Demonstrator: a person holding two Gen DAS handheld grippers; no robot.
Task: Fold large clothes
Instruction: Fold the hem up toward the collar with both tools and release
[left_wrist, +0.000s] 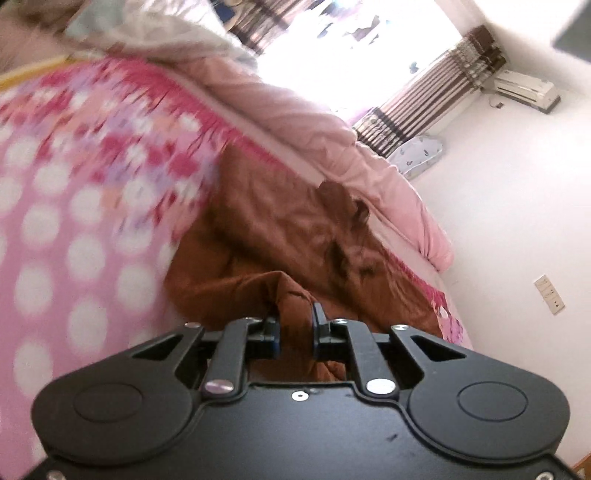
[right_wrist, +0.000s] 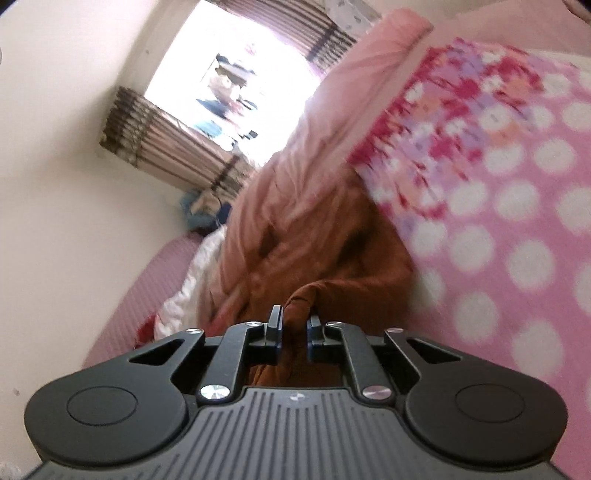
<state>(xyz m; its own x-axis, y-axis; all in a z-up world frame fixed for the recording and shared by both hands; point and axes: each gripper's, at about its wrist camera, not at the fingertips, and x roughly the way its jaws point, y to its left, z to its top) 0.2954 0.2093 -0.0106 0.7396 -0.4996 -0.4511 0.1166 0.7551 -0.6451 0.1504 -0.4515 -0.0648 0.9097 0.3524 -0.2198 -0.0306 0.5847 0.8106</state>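
- We see the bed (left_wrist: 74, 229) (right_wrist: 517, 258) first: a pink blanket with white dots and a floral band covers it in both wrist views, blurred in each.
- A pale pink quilt (left_wrist: 295, 122) (right_wrist: 314, 147) lies bunched along the far edge of the bed, just beside the floral band.
- A bright window (left_wrist: 332, 48) (right_wrist: 229, 74) with striped brown curtains (left_wrist: 424, 96) (right_wrist: 166, 144) fills the far wall; the glare hides what is outside it.
- We find the brown garment (left_wrist: 266, 221) (right_wrist: 332, 236) lying crumpled on the bed between the dotted blanket and the quilt, its near edge drawn up into both grippers.
- A white cloth (right_wrist: 192, 284) sits past the quilt in the right view, by a pink striped surface.
- An air conditioner (left_wrist: 524, 90) hangs on the white wall to the right of the window in the left view.
- Our left gripper (left_wrist: 295, 328) is clamped on a fold of the garment; brown cloth fills the narrow gap between its jaws and bulges above them.
- Our right gripper (right_wrist: 295, 328) is likewise pinching a bunched fold of the garment, which rises in a knob between the jaws.
- A wall socket (left_wrist: 549, 294) sits low on the wall, well apart from the bed.
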